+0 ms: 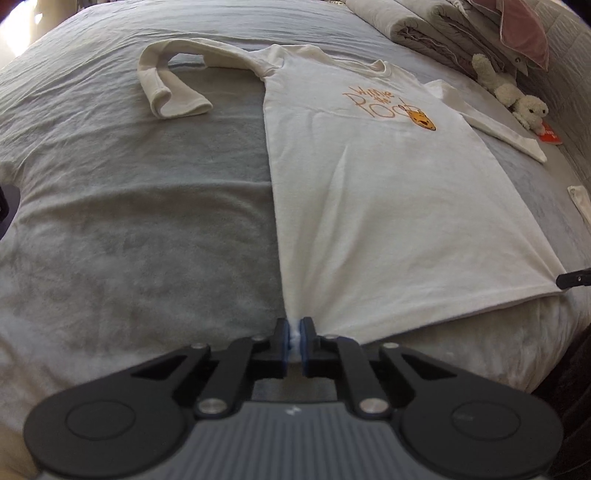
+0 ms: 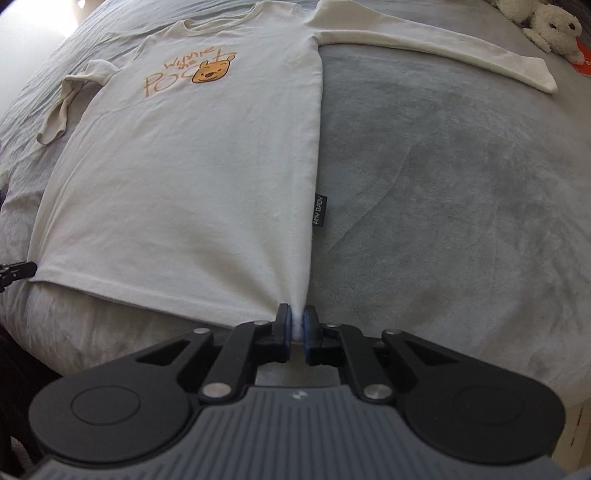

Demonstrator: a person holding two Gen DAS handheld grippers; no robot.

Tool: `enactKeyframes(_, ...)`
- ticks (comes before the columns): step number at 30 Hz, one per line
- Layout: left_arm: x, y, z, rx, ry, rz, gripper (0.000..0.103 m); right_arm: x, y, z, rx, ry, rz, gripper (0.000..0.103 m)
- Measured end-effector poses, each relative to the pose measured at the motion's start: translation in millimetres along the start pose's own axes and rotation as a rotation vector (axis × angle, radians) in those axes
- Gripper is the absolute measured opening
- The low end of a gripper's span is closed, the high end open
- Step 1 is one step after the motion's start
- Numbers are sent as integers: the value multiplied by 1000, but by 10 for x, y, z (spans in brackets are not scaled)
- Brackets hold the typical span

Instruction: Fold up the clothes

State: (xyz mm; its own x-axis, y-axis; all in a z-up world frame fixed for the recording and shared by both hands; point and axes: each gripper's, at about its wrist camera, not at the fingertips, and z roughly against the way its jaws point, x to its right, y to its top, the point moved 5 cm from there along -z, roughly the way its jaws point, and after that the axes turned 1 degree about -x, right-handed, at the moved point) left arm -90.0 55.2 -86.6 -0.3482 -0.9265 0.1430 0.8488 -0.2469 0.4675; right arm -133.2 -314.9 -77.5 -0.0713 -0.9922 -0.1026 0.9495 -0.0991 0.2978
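White long-sleeve shirt point(image 1: 388, 206) is laid out flat, print side up, on the grey bed point(image 1: 129, 221). Left hand-held gripper point(image 1: 294, 334) is pinching the bottom hem at its left corner, and the right hand-held gripper point(image 2: 296, 325) is clamped on the other hem corner. One sleeve point(image 1: 166, 85) is curled back on itself, the other point(image 2: 443, 55) lies straight. A stuffed toy point(image 1: 513, 96) sits near the folded blankets point(image 1: 424, 26).
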Motion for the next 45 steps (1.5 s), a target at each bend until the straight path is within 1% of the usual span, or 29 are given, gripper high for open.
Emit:
enactKeyframes(1, 8, 22, 19, -2, 2, -20, 8, -19, 6, -37, -20, -21, 15, 8)
enactKeyframes(2, 16, 44, 38, -4, 4, -41, 10, -34, 27, -22, -23, -35, 33, 13)
enactKeyframes(3, -2, 73, 64, -2, -3, -38, 16, -48, 48, -7, -25, -49, 51, 26)
enactKeyframes(4, -33, 105, 93, 2, -13, -23, 19, -61, 70, 13, -25, -62, 69, 34)
enactKeyframes(5, -65, 137, 123, 7, -23, -9, 29, -64, 105, 56, -7, -69, 84, 46)
enactKeyframes(6, -81, 184, 148, 23, -29, -3, 37, -66, 160, 116, 25, -74, 102, 51)
enactKeyframes(8, -101, 291, 193, 65, -36, 1, 41, -53, 279, 200, 79, -72, 112, 56)
enactKeyframes(11, -79, 526, 168, 120, -32, 11, 50, -51, 496, 231, 138, -51, 88, 60)
enactKeyframes(13, -59, 688, 145, 156, -27, 18, 55, -101, 650, 192, 160, -47, 67, 61)
enactKeyframes(15, -40, 850, 122, 192, -23, 26, 63, -170, 805, 140, 178, -41, 47, 61)
enactKeyframes(18, -131, 1073, 43, 222, 8, 77, 64, -281, 1001, 34, 197, -17, 27, 62)
enactKeyframes(22, -375, 1351, -117, 247, 112, 162, 64, -480, 1242, -124, 197, 34, 2, 62)
enactKeyframes(25, -595, 1456, -200, 268, 154, 231, 64, -706, 1422, -226, 193, 70, 19, 62)
enactKeyframes(27, -743, 1503, -259, 279, 177, 270, 64, -864, 1537, -273, 200, 88, 43, 62)
enactKeyframes(29, -858, 1530, -321, 281, 210, 278, 63, -1008, 1654, -320, 213, 104, 64, 62)
enactKeyframes(31, -961, 1559, -367, 279, 233, 288, 58, -1134, 1752, -385, 230, 124, 70, 62)
enactKeyframes(34, -1111, 1611, -432, 289, 222, 316, 53, -1316, 1875, -501, 265, 167, 71, 62)
enactKeyframes(35, -1150, 1623, -466, 289, 218, 321, 50, -1358, 1897, -539, 282, 185, 68, 62)
enactKeyframes(36, -1184, 1629, -500, 287, 220, 322, 43, -1399, 1918, -579, 298, 203, 63, 62)
enactKeyframes(37, -1212, 1633, -537, 286, 237, 314, 37, -1429, 1930, -627, 310, 224, 55, 62)
enactKeyframes(38, -1237, 1637, -573, 287, 262, 301, 26, -1451, 1932, -677, 312, 239, 46, 62)
enactKeyframes(39, -1262, 1642, -610, 287, 287, 288, 18, -1461, 1925, -726, 307, 247, 40, 62)
enactKeyframes(41, -1281, 1672, -630, 301, 341, 253, 8, -1462, 1899, -773, 314, 249, 49, 63)
enactKeyframes(43, -1308, 1715, -622, 314, 396, 241, 7, -1461, 1859, -750, 334, 244, 94, 63)
enactKeyframes(45, -1360, 1773, -587, 336, 487, 213, 6, -1431, 1832, -733, 334, 232, 116, 64)
